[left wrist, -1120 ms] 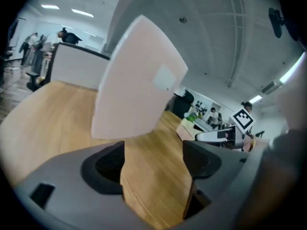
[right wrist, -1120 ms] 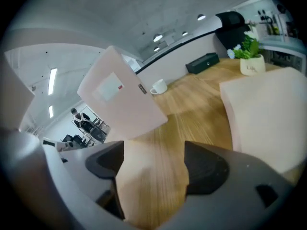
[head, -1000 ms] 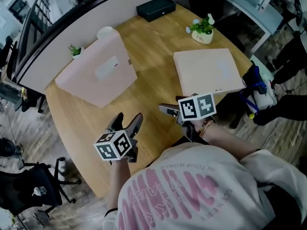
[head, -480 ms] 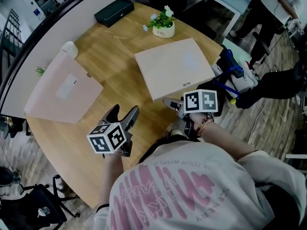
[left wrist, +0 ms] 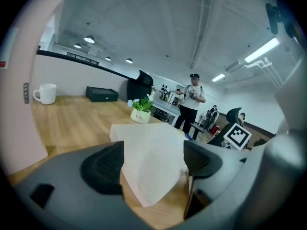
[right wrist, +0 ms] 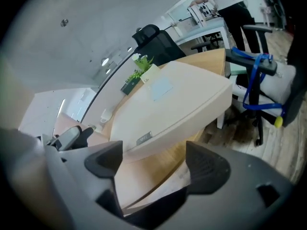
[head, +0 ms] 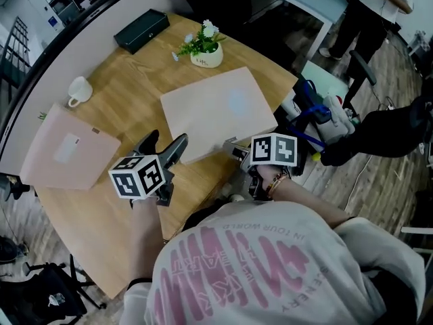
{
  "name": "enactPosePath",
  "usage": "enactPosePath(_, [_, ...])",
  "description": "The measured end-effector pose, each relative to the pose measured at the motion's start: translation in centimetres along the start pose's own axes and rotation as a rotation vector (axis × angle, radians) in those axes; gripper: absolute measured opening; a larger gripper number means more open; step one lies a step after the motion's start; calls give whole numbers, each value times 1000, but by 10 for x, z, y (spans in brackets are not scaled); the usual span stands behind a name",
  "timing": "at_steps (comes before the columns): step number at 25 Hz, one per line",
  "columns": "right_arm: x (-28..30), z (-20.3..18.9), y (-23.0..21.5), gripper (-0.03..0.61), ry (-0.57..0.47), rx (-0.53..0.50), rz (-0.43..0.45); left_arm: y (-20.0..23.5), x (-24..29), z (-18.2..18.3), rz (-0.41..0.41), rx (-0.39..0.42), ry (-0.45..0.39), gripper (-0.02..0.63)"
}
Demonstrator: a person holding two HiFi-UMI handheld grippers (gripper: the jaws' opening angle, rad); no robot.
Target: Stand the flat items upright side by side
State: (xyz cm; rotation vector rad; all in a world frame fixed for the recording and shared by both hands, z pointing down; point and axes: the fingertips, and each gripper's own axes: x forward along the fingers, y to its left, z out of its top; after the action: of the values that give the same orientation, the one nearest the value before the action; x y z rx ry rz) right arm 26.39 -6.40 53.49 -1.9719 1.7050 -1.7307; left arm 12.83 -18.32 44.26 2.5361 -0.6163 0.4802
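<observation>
Two flat items lie on the round wooden table: a beige one in the middle and a pink one at the left. My left gripper is open just short of the beige item's near left corner. In the left gripper view that corner shows between the open jaws, untouched. My right gripper is open at the beige item's near right corner, by the table edge. In the right gripper view the beige item lies ahead of the spread jaws, with nothing held.
A white mug, a potted plant and a black box stand at the far side of the table. A chair with blue straps sits off the right edge. A person stands in the background.
Both grippers have closed in on the beige item's near edge, the left one rising toward its left corner. The head view has swung right, so the table's items sit further left in frame.
</observation>
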Motion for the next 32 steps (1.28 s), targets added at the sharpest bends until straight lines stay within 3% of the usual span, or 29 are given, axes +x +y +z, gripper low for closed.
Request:
enactPosePath(8, [-3, 43, -28, 419, -14, -169, 19, -39, 52, 9, -8, 117, 66, 394])
enactPosePath(16, [3, 114, -58, 411, -79, -209, 50, -57, 93, 20, -39, 278, 190, 393])
enactPosePath(20, [4, 136, -67, 411, -102, -197, 41, -44, 112, 25, -22, 303, 237, 393])
enactPosePath(29, [11, 115, -68, 411, -27, -218, 29, 24, 177, 44, 12, 341, 393, 420])
enactPosePath(32, [15, 107, -69, 413, -3, -209, 28, 31, 200, 36, -39, 285, 451, 423])
